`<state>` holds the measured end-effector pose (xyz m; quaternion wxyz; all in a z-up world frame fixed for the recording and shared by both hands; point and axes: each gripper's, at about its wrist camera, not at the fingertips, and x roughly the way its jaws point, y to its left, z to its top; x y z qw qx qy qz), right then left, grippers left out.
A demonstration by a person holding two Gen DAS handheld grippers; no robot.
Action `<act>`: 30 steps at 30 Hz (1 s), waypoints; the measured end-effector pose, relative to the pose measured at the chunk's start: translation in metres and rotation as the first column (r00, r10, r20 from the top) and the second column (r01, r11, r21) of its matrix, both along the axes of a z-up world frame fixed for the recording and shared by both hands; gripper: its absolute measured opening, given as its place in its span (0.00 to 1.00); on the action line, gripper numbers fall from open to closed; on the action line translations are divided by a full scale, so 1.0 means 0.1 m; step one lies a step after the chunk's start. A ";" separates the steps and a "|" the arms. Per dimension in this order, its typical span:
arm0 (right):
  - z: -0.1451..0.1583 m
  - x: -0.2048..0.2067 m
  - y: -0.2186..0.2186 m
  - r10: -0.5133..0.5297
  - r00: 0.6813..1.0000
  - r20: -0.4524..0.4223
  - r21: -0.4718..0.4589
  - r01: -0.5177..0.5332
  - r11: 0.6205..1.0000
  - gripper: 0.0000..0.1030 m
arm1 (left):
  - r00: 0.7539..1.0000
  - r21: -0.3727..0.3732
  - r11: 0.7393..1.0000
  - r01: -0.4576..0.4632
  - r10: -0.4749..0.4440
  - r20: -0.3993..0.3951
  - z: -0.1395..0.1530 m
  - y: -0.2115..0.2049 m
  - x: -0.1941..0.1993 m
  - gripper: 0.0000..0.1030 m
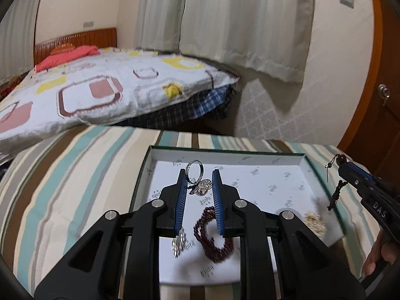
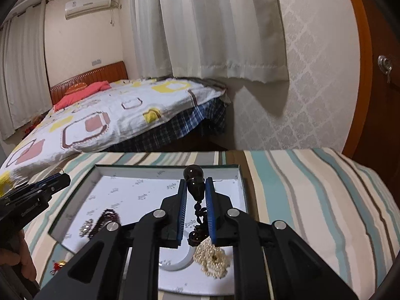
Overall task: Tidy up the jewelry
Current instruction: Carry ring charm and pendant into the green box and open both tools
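A shallow box [image 1: 226, 150] with a white printed lining and a green rim lies on the striped cloth. My left gripper [image 1: 198, 174] hangs over it, shut on a silver ring with a sparkly butterfly [image 1: 201, 187]. Under it in the box lie a dark red bead bracelet [image 1: 215, 236], a silver sparkly piece [image 1: 178, 243] and a pearl piece [image 1: 313, 221]. My right gripper [image 2: 196, 181] is shut on a dark bead pendant [image 2: 193, 175] whose cord and tassel [image 2: 197, 222] dangle over the box [image 2: 165, 167]. The pearl piece [image 2: 212, 257] and a white bangle [image 2: 180, 262] lie below it.
The box rests on a surface covered in striped cloth [image 1: 75, 175]. A small red item [image 2: 58, 266] lies on the cloth left of the box. A bed [image 1: 100, 87] stands beyond, curtains and a wall behind it, a wooden door [image 1: 385, 100] at right. A hand [image 1: 380, 257] holds the right gripper's handle.
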<state>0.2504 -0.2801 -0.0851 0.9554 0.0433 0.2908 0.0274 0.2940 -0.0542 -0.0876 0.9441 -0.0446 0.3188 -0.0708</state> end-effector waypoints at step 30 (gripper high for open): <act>-0.64 0.56 -0.04 -0.017 0.964 -0.267 -0.022 0.012 1.000 0.20 | 0.968 0.065 0.998 0.020 -0.003 -0.252 -0.58 -0.04 0.65 0.44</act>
